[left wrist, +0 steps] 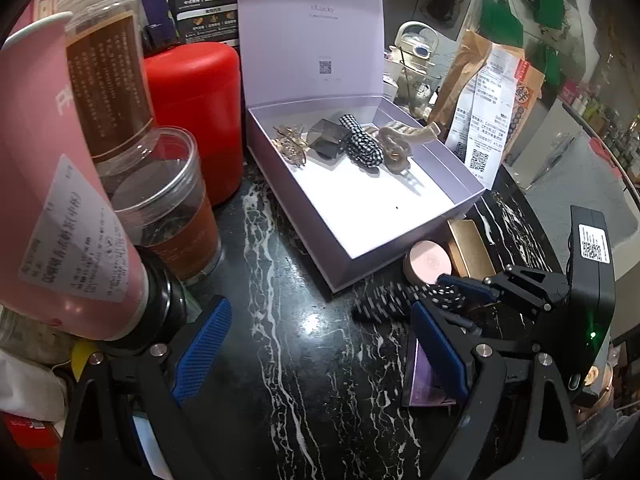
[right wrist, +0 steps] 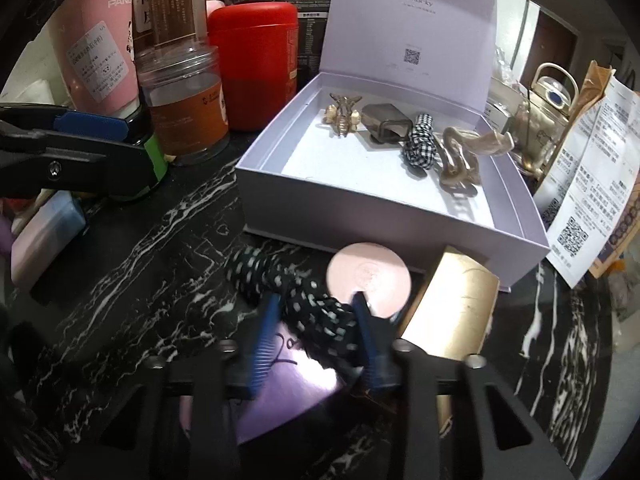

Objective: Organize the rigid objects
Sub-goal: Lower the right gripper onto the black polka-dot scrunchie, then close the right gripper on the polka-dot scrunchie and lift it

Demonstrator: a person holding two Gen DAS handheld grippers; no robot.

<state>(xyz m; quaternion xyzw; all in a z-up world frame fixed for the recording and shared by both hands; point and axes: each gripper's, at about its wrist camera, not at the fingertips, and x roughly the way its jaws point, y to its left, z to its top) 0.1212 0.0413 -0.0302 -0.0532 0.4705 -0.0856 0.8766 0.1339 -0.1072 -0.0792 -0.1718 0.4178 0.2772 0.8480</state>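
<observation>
Since the polka-dot hair clip [right wrist: 304,300], lying on the surface just before the box [right wrist: 360,204], looks light, stiff and fabric-covered, the narrowed right tool [right wrist: 316,302] straddles its middle; left tool [left wrist: 320,332] gapes empty.

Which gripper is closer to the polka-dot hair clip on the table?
Right. The right gripper has its fingers on either side of the polka-dot clip. The left gripper hangs open over bare table, off to the clip's left.
</observation>
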